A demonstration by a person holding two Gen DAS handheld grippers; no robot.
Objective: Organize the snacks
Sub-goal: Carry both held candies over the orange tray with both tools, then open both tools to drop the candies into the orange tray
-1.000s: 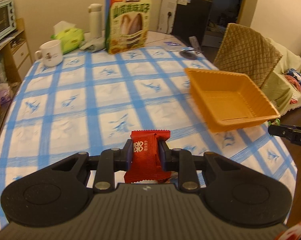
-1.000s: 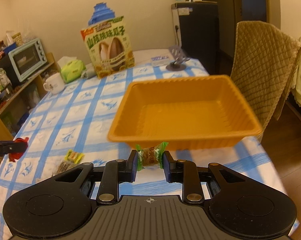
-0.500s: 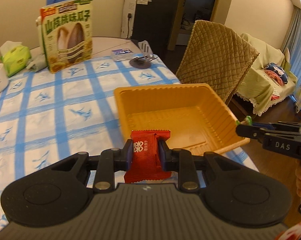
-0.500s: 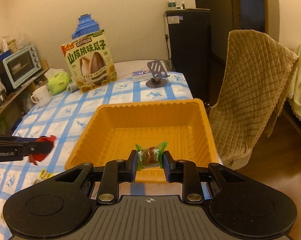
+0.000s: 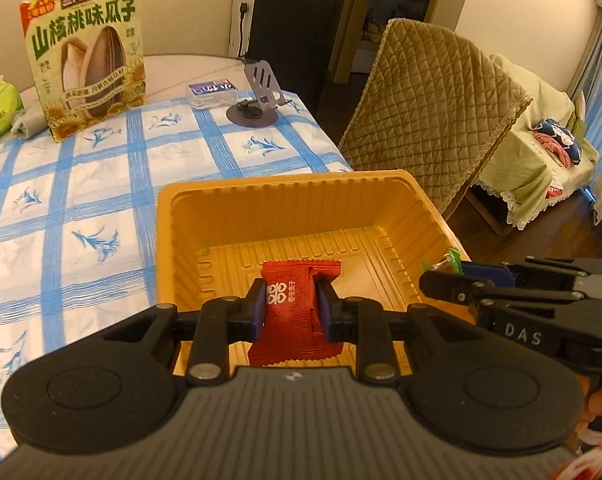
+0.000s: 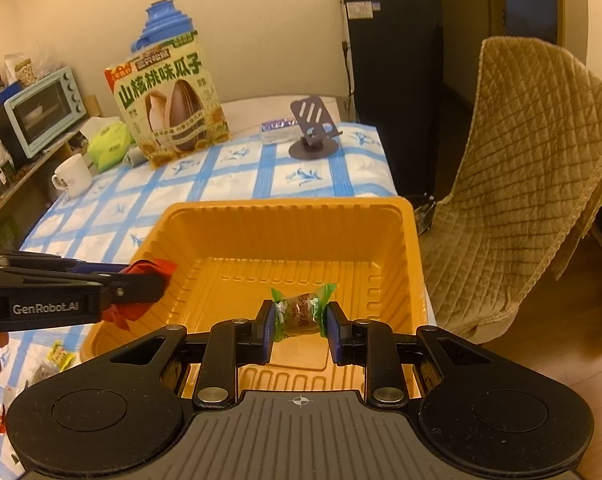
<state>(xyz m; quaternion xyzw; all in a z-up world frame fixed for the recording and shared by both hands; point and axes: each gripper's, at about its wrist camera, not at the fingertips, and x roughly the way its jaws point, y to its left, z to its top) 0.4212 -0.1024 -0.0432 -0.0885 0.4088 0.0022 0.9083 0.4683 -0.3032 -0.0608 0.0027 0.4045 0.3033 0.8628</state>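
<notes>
An empty orange plastic tray (image 5: 285, 200) (image 6: 285, 220) sits at the table's right edge. My left gripper (image 5: 291, 308) is shut on a red snack packet (image 5: 291, 320) and holds it above the tray's near side; it also shows in the right wrist view (image 6: 141, 284). My right gripper (image 6: 299, 322) is shut on a green-wrapped candy (image 6: 301, 314) above the tray's near part; it shows in the left wrist view (image 5: 441, 280) over the tray's right rim.
A sunflower-seed bag (image 6: 169, 100), a phone stand (image 6: 313, 132), a small box (image 5: 213, 94), a white mug (image 6: 71, 176) and a tissue pack (image 6: 107, 146) stand on the far table. Loose snacks (image 6: 59, 356) lie left of the tray. A quilted chair (image 6: 533, 184) stands right.
Both grippers have moved in over the orange tray with their snacks still held. The tray now fills the middle of both views.
</notes>
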